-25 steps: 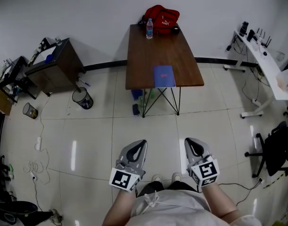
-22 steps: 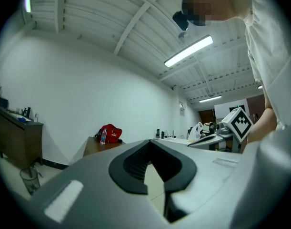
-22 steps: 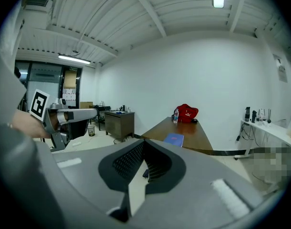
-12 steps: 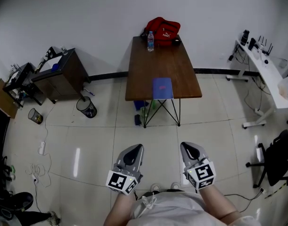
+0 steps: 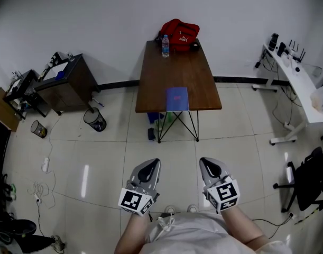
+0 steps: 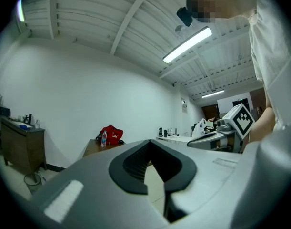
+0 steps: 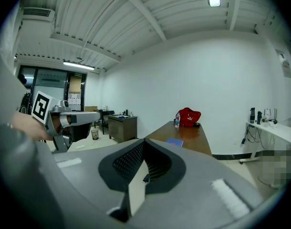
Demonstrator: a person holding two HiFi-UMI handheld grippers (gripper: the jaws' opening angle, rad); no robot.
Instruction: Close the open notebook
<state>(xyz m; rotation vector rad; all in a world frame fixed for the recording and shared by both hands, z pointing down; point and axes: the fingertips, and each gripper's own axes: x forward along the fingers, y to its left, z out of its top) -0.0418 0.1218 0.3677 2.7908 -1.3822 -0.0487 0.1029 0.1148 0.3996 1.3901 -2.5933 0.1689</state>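
The blue notebook (image 5: 177,99) lies flat at the near end of the brown wooden counter (image 5: 177,67), in the upper middle of the head view; from here only its blue face shows, and whether it is open cannot be told. At the counter's far end, against the white wall, stand a clear water bottle (image 5: 165,45) and, just beside it, a red bag (image 5: 180,33). Well below the counter in the frame, over the tiled floor (image 5: 98,163), the left gripper (image 5: 152,164) and right gripper (image 5: 209,163) are held side by side, pointing toward the counter. Both pairs of jaws are closed together with nothing between them. A black wire wastebasket (image 5: 93,119) stands at left.
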